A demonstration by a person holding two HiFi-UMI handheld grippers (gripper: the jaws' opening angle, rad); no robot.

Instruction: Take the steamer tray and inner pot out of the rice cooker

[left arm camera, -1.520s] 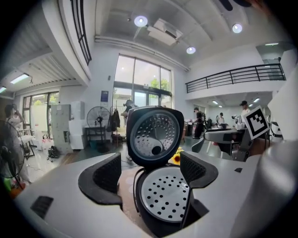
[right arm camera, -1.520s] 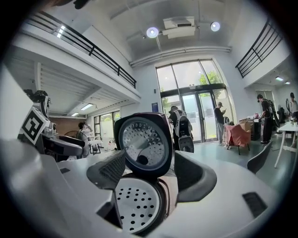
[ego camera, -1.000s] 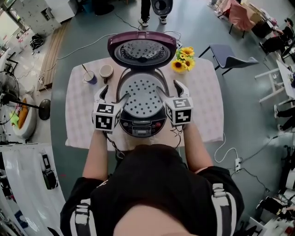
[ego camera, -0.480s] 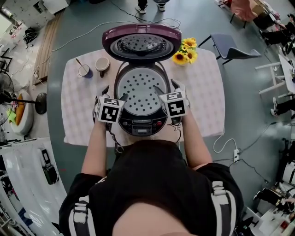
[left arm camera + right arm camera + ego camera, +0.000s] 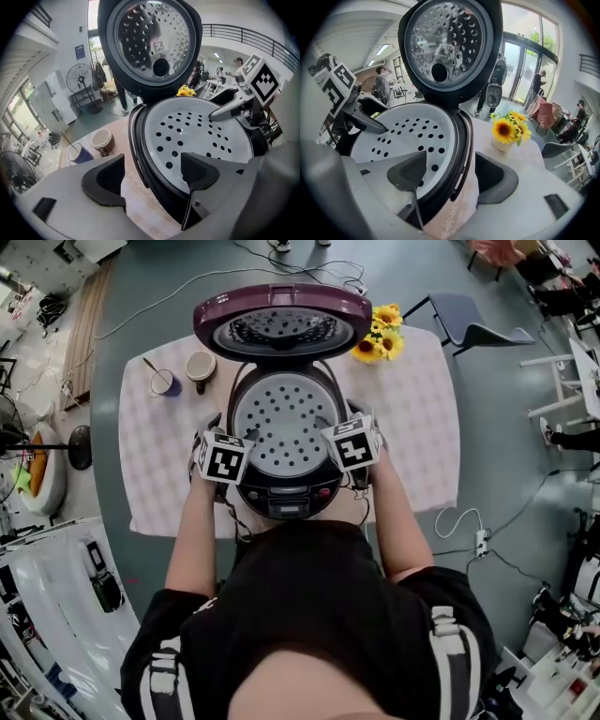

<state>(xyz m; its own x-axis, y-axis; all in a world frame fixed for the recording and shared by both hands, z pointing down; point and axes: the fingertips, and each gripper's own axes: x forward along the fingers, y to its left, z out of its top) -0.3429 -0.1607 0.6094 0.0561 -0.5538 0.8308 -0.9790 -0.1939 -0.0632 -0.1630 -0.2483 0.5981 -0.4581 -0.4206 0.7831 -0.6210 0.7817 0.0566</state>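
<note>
The rice cooker [image 5: 286, 498] stands on the table with its purple lid [image 5: 281, 326] raised. Its mouth is filled by the white perforated steamer tray [image 5: 284, 423], which hides the inner pot. My left gripper [image 5: 232, 430] is open at the tray's left edge; in the left gripper view [image 5: 150, 176] the cooker rim [image 5: 136, 150] runs between its jaws, and one jaw lies over the tray [image 5: 197, 131]. At the right edge my right gripper [image 5: 342, 420] is open the same way [image 5: 452, 176], astride the rim with one jaw above the tray [image 5: 408, 131]. Neither grips anything.
A brown cup [image 5: 200, 365] and a blue cup with a spoon [image 5: 163, 382] stand at the back left of the tablecloth [image 5: 412, 418]. A vase of sunflowers [image 5: 377, 334] is at the back right. A grey chair [image 5: 469, 329] stands beyond the table.
Both grippers have closed in from the cooker's front sides to the tray's left and right edges. Their jaws now straddle the rim.
</note>
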